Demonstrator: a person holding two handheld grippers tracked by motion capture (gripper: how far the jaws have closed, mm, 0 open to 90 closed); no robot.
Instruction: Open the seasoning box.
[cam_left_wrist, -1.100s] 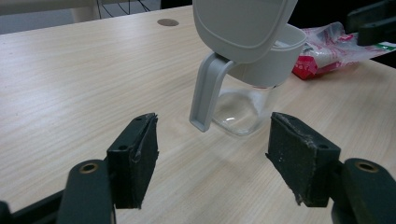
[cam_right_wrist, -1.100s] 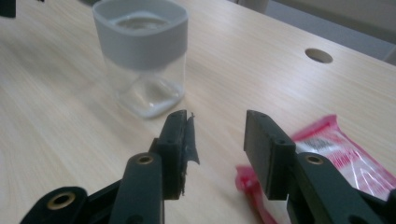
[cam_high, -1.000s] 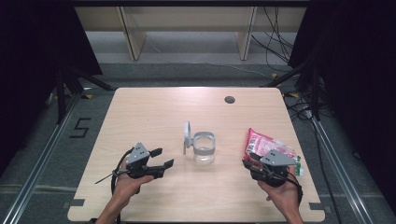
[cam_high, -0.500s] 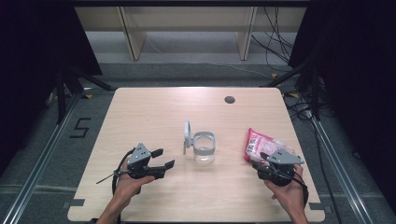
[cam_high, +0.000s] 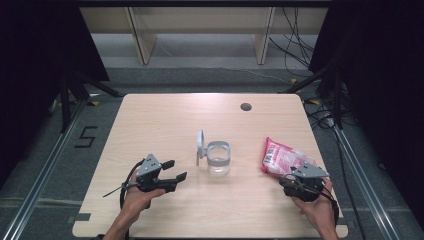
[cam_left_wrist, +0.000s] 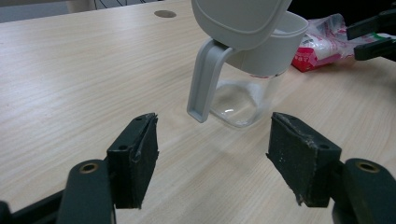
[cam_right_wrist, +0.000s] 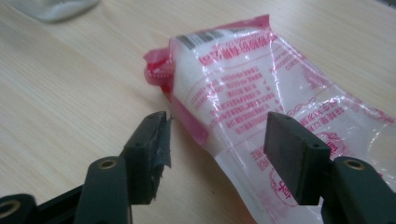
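A clear jar (cam_high: 218, 159) with a grey rim stands mid-table, its hinged grey lid (cam_high: 200, 145) swung open to the left. My left gripper (cam_high: 175, 170) rests open near the front left, aimed at the jar (cam_left_wrist: 243, 100), jaws wide and empty (cam_left_wrist: 212, 130). A pink and white plastic bag (cam_high: 280, 157) lies flat at the right. My right gripper (cam_high: 289, 179) sits just behind it. Its jaws have just been opening and now stand open (cam_right_wrist: 219, 126). The bag's near end (cam_right_wrist: 243, 79) lies between and beyond them, and the pads do not press on it.
The wooden table (cam_high: 165, 120) has a round cable hole (cam_high: 245, 106) at the back right. My right gripper (cam_left_wrist: 373, 35) also appears far off past the jar, next to the bag (cam_left_wrist: 322, 44). Dark stands and cables flank the table.
My right gripper has shifted slightly right and lower, and its jaws have spread apart. The bag has settled flatter on the table. The left gripper has not moved.
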